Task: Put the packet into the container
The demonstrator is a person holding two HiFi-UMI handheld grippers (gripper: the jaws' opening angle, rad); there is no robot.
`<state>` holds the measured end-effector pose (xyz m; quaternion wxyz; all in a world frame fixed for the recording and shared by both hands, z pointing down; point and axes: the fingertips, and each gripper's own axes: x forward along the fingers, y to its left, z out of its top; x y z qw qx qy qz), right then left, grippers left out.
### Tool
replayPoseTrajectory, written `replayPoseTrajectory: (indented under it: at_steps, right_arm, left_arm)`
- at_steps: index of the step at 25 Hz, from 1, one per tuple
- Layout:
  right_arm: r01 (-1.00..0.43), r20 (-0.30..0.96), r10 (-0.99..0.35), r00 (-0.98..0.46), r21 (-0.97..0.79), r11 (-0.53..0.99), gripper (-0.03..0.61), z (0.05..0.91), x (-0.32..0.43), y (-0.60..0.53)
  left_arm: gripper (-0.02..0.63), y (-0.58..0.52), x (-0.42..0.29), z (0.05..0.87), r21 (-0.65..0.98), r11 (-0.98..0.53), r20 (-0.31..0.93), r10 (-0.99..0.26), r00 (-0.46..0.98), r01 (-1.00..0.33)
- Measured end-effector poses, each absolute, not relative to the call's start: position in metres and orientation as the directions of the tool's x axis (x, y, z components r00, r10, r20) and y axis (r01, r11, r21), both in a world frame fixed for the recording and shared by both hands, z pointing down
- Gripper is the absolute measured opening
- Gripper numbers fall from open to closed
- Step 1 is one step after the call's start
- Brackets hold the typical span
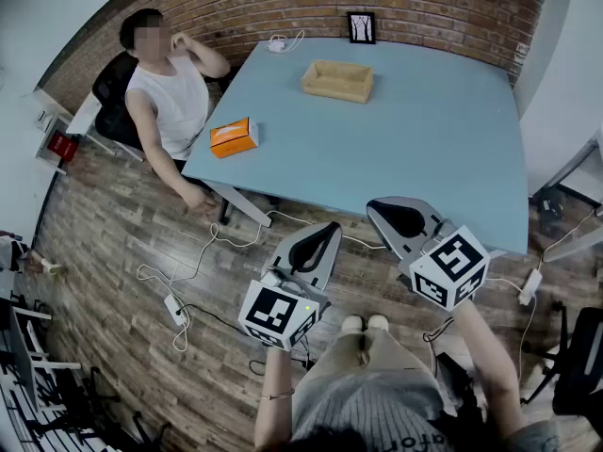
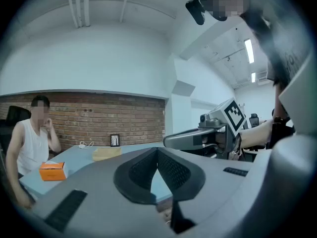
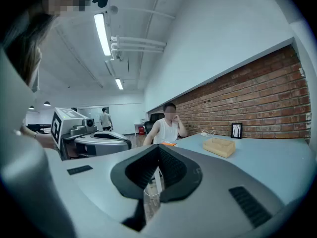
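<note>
Ahead of both grippers stretched the pale blue table [image 1: 424,139], its near edge just beyond their tips, so that both hung over the wooden floor [image 1: 122,243] short of it. A seated person [image 1: 165,83] leaned at the table's edge, well off to the left of the left gripper. The left gripper [image 1: 330,228] had its jaws pressed together at the tips with nothing between them. The right gripper [image 1: 377,207], just beside it on the right, was likewise closed and empty. The wooden container [image 1: 337,80] sat far ahead of both, toward the table's far side, and looked empty. The orange packet [image 1: 234,137] lay ahead and to the left of the left gripper, near the table's left edge and well apart from the container.

The task seemed not yet begun, with the reach for the packet as the step in hand. That move would probably call for one gripper to spread its jaws, travel forward and left over the table, and settle them around the packet's sides before closing.
</note>
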<state>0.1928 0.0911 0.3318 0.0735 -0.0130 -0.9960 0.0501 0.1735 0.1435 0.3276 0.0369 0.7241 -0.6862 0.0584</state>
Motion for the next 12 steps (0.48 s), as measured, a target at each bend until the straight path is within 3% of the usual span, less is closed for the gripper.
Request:
replayPoseTrajectory:
  at_steps: [12]
  right_arm:
    - [0.026, 0.169, 0.037, -0.985, -0.071, 0.997, 0.011, 0.336, 0.211, 0.084]
  left_arm:
    - [0.008, 0.139, 0.192, 0.329, -0.035, -0.038, 0.143, -0.989, 0.032, -0.999]
